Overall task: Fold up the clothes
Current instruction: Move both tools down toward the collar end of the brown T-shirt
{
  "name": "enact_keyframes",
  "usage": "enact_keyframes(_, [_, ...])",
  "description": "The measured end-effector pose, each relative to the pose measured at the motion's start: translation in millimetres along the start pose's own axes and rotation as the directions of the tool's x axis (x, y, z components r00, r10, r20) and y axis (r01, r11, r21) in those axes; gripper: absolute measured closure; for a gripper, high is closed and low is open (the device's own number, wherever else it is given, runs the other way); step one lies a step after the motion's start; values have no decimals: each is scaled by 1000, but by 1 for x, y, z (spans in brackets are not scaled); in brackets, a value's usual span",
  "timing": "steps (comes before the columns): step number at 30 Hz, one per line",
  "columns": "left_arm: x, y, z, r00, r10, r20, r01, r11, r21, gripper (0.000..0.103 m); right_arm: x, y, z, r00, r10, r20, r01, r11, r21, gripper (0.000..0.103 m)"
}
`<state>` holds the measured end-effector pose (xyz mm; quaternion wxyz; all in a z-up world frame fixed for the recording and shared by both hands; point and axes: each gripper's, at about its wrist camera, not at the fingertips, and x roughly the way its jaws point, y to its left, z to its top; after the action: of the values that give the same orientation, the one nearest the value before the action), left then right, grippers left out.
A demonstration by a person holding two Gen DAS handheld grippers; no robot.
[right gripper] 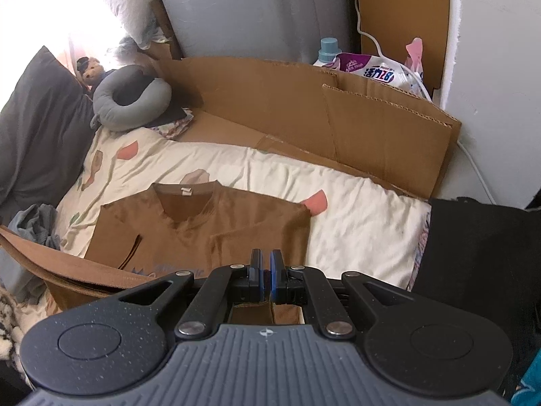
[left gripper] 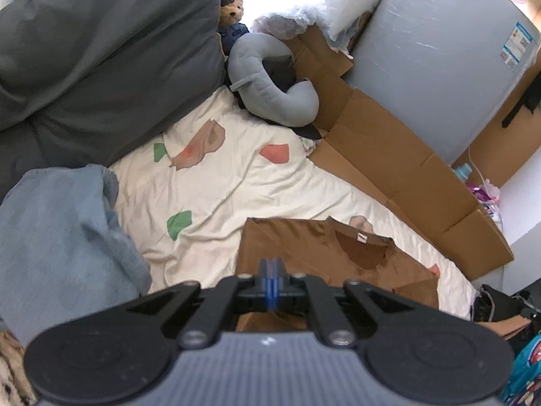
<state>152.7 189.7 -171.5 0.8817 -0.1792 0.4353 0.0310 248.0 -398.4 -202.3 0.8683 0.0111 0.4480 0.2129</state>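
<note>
Left claw (left gripper: 270, 270): blue pads pressed together with no gap showing, hovering over the near part of the brown T-shirt (left gripper: 304, 250). Whether any cloth is pinched between the pads cannot be told; the claw's own linkage hides the fabric right under the tips. Right claw (right gripper: 265, 270): pads nearly together, a thin slit between them, poised above the shirt's lower right part (right gripper: 203, 230); nothing seen in that slit.

Shirt lies flat on the bed's cream quilt (right gripper: 355, 220) with coloured patches, collar and white neck label (right gripper: 185, 191) at the far end, both sleeves turned inward over the chest. Hem hidden behind both claw bodies. Some blue print near the lower edge, mostly covered and unreadable.

Around it:
- Rumpled blue-grey garment (left gripper: 57, 237) heaped to the left, cut off by the frame edge.
- Dark grey pillow (left gripper: 101, 50) at the far left.
- Grey neck pillow (left gripper: 267, 77) beyond the quilt, lying on something dark that is mostly covered.
- Small plush bear (left gripper: 233, 10) behind the neck pillow, partly hidden.
- Flattened cardboard (right gripper: 304, 108) along the far side of the bed.
- Detergent bottle (right gripper: 329, 49) and a purple-and-white pouch (right gripper: 372, 67) behind the cardboard, only tops visible.
- Black fabric (right gripper: 473, 253) at right, what it is unclear.
</note>
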Motion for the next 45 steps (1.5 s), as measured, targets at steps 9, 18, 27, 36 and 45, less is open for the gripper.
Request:
enact_keyframes(9, [47,3,11,1000,18,-16,-18,1000,-3,102,46,-7,11,999,-18,-26,18,1000,-2,101])
enact_keyframes(18, [102,11,17,999,39,-37,-40,999,-12,102,96,-15,17,998,-37,-58,37,999,-2,101])
enact_keyframes(27, [162,20,17,998,52,-46,-53,998,-19,102,160,-29,20,993,-60,-97,59,998,-13,101])
enact_keyframes(36, [220,34,12,998,45,-33,-46,998,-40,102,223,-45,16,991,-73,-114,73,997,-1,101])
enact_keyframes(45, [255,39,14,997,61,-56,-64,997,-36,100,254,-62,18,995,-71,-72,75,995,63,101])
